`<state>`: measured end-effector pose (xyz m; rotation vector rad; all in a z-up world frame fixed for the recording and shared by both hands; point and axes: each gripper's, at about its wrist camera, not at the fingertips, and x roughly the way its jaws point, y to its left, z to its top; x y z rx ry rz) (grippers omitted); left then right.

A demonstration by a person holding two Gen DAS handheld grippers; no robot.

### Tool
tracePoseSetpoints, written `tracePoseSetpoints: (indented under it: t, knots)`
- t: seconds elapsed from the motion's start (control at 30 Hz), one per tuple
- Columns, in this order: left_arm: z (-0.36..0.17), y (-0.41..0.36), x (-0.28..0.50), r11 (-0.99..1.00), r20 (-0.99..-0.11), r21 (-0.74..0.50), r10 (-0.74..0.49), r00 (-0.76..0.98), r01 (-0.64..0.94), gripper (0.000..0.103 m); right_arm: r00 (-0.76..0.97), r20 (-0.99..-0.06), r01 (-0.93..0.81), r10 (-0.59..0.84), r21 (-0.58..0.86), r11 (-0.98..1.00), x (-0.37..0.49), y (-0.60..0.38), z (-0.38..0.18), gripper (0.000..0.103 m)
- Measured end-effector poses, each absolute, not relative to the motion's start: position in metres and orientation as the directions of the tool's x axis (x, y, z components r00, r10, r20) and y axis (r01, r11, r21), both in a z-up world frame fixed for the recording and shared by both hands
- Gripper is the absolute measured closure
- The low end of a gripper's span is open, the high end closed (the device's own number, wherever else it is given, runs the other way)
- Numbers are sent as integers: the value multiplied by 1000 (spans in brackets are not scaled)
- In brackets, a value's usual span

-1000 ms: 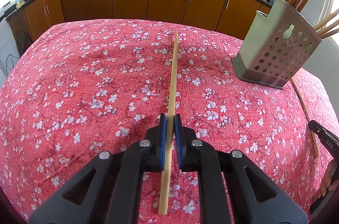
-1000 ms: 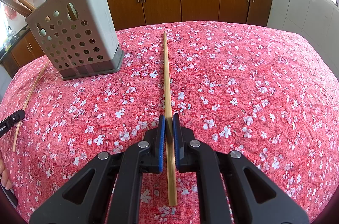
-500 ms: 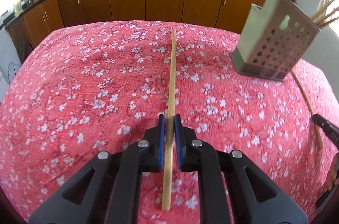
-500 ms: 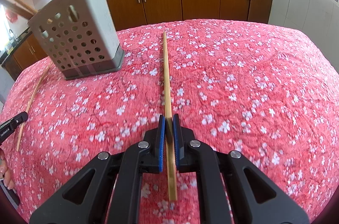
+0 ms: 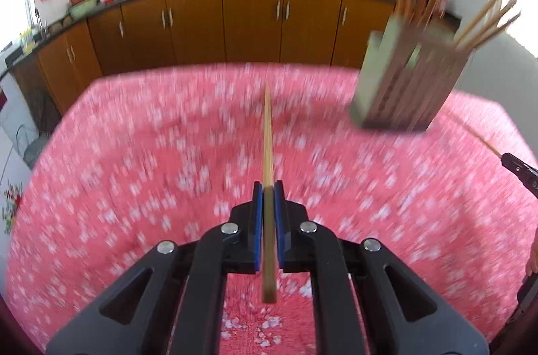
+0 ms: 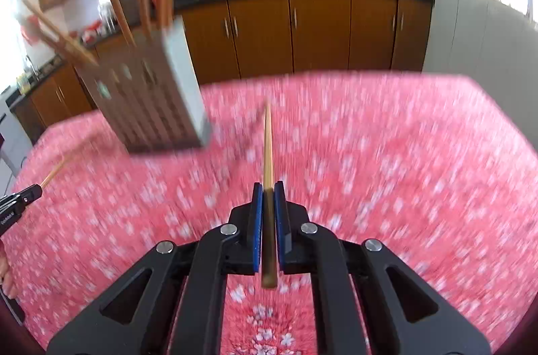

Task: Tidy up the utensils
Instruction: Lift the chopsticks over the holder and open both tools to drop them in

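My left gripper is shut on a wooden chopstick that points forward, lifted above the red flowered tablecloth. My right gripper is shut on another wooden chopstick, also lifted. The grey perforated utensil holder with several chopsticks and wooden utensils stands ahead right of the left gripper, and ahead left in the right wrist view. Both views are blurred by motion.
A loose chopstick lies on the cloth by the holder, also in the right wrist view. Brown kitchen cabinets and a black counter with pots stand beyond the table's far edge.
Both grippers have risen and tilted up with their chopsticks, lifting them off the cloth. The holder now sits lower and farther in both views.
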<state>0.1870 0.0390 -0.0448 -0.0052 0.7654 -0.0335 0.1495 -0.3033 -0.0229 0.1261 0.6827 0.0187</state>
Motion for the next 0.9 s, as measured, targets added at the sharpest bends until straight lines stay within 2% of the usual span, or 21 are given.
tracePoseSetpoints:
  t: [0.2,0.43,0.6,0.9]
  knots:
    - [30,33,170,996,-545,-71,-87,834,58,95,879,-473,3,57,125,992,131,-309,41,95]
    - [67,34,162,989,-485,-113,-135,864,90,95,914,-398,-26,79,137,990,123,-309,72,95]
    - [92,28,149,980,-452,-130,-194,871,151,95,924,-351,-83,151,200,976,114,-306,94,95]
    - [151,1,131,946,-329,-161,-320,888,281,95,962,-165,-181,217,210,961,84,-305,165,95]
